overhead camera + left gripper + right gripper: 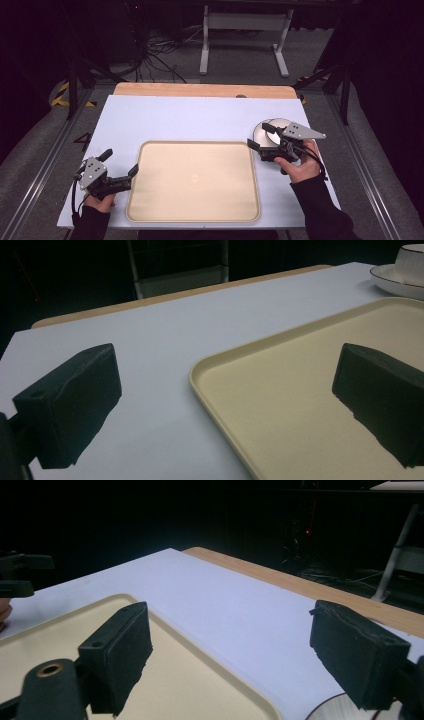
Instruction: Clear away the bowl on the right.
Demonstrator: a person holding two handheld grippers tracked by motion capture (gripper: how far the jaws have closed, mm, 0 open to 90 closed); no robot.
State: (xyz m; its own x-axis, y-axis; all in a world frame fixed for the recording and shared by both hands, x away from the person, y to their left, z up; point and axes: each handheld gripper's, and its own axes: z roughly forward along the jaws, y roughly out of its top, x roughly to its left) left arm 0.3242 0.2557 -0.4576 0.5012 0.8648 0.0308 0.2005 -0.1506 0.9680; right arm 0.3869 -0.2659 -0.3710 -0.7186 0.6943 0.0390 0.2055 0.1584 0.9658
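On the table point(175, 112) — one tray point(150, 210), one plate point(261, 131) — both tools, left point(120, 162) and right point(261, 136), gape unclenched.

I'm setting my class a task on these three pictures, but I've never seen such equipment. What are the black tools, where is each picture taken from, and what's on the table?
A person holds two hand-operated grippers. The high view looks down from above: the left gripper sits at the beige tray's left edge, the right gripper over a white plate. The other two pictures come from cameras riding on each gripper, looking past its black jaws. Both grippers are open and hold nothing. The tray lies on a white table; a cup stands on the plate.
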